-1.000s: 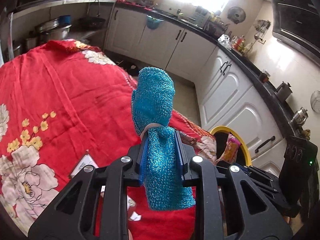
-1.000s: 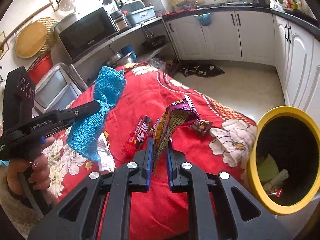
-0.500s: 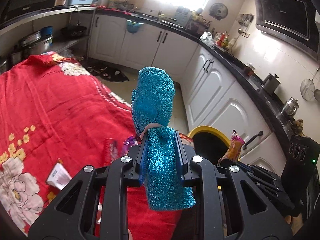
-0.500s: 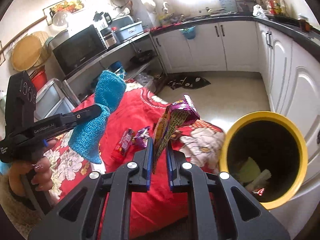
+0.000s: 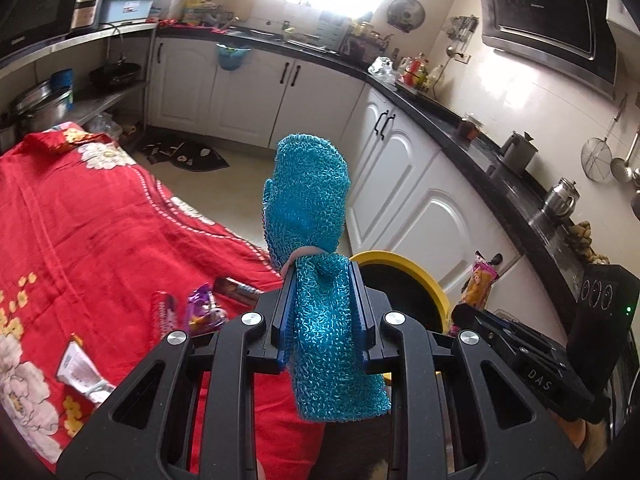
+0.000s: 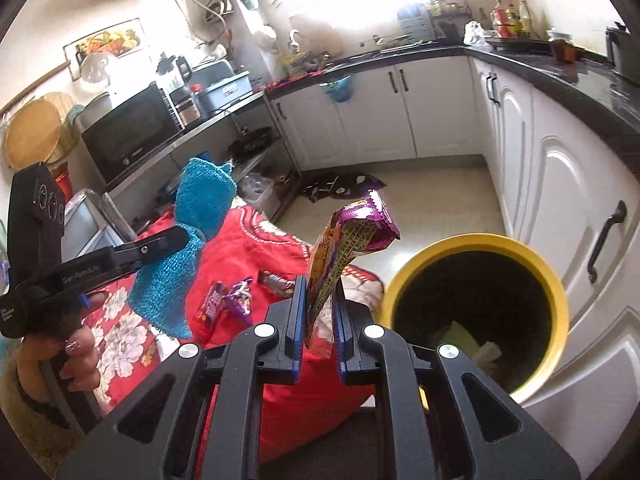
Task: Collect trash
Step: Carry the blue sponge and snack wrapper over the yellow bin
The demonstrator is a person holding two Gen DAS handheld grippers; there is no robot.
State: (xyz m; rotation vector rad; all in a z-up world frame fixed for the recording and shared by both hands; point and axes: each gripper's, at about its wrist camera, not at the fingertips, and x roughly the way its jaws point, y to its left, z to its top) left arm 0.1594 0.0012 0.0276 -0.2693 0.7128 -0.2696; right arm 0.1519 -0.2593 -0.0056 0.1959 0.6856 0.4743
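My left gripper (image 5: 323, 312) is shut on a blue knitted cloth (image 5: 308, 204) that stands up between its jaws; it also shows in the right wrist view (image 6: 188, 248). My right gripper (image 6: 318, 320) is shut on a purple and yellow snack wrapper (image 6: 352, 240), held upright just left of the yellow trash bin (image 6: 560, 300). The bin (image 5: 424, 276) holds some trash at its bottom. In the left wrist view the wrapper (image 5: 482, 284) shows beside the bin. More wrappers (image 6: 228, 300) lie on the red cloth.
A red flowered cloth (image 5: 80, 232) covers the table at left, with a white packet (image 5: 82, 372) on it. White cabinets (image 6: 568, 200) stand right behind the bin. A dark mat (image 5: 184, 156) lies on the floor.
Both grippers have moved right, off the table edge towards the bin. The bin now sits closer and more of its inside shows. Both holds are unchanged.
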